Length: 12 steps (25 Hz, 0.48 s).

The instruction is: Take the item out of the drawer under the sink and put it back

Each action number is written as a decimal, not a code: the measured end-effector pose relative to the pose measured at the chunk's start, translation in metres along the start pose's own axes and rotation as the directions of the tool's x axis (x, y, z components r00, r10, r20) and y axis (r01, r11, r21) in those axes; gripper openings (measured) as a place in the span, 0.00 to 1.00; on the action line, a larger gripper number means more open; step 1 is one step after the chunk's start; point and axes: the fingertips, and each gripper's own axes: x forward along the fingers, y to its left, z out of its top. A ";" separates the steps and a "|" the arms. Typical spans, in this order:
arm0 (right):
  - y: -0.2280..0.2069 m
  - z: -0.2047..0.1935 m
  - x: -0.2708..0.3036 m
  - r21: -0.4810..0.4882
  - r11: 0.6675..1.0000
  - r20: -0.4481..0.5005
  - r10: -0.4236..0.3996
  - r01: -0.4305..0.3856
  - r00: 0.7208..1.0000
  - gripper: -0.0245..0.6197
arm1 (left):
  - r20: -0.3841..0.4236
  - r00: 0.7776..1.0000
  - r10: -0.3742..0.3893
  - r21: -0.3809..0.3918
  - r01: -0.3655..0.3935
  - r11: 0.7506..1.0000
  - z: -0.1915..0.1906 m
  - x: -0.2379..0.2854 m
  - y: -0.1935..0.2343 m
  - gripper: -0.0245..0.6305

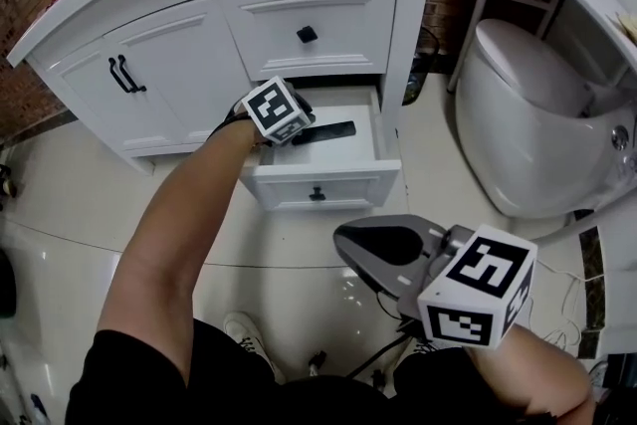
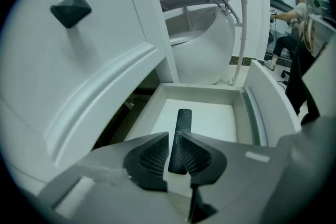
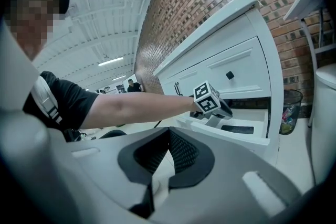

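Note:
The low drawer (image 1: 320, 180) of the white sink cabinet (image 1: 179, 65) stands pulled out. A slim black remote (image 1: 324, 129) lies lengthwise on its white floor. My left gripper (image 1: 299, 134) reaches down into the drawer from the left. In the left gripper view its two ribbed pads (image 2: 155, 157) close on the near end of the remote (image 2: 183, 122), which runs away from the left gripper (image 2: 172, 140) toward the drawer's back wall (image 2: 199, 91). My right gripper (image 1: 340, 236) hangs low over the floor, away from the drawer, shut with nothing in it; its jaws (image 3: 169, 135) look toward the cabinet.
A closed drawer with a black knob (image 1: 307, 35) sits right above the open one, and double doors with black handles (image 1: 124, 75) are to the left. A white toilet (image 1: 528, 114) stands close on the right. A bin (image 3: 287, 107) is by the brick wall. Cables (image 1: 572, 299) lie on the tiles.

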 end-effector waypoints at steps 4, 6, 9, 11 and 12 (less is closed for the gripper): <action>0.001 0.003 0.000 -0.014 1.000 0.007 -0.024 0.024 1.000 0.04 | -0.001 1.000 0.023 0.005 -0.023 1.000 -0.007 -0.027 -0.004 0.05; 0.004 0.005 0.001 -0.033 0.999 0.011 -0.031 0.031 0.999 0.04 | 0.002 1.000 0.031 0.009 -0.031 0.999 -0.009 -0.039 -0.007 0.05; 0.004 0.003 0.001 -0.053 0.997 0.006 -0.057 0.057 0.998 0.04 | 0.070 0.996 0.051 -0.007 -0.050 0.999 0.004 -0.062 -0.015 0.05; 0.000 0.001 0.002 -0.050 0.996 0.004 -0.075 0.075 0.997 0.04 | 0.151 0.986 0.069 -0.047 -0.063 0.997 0.018 -0.080 -0.029 0.05; -0.002 0.000 0.002 -0.048 0.995 0.004 -0.082 0.083 0.997 0.04 | 0.197 0.978 0.074 -0.062 -0.063 0.996 0.026 -0.091 -0.039 0.05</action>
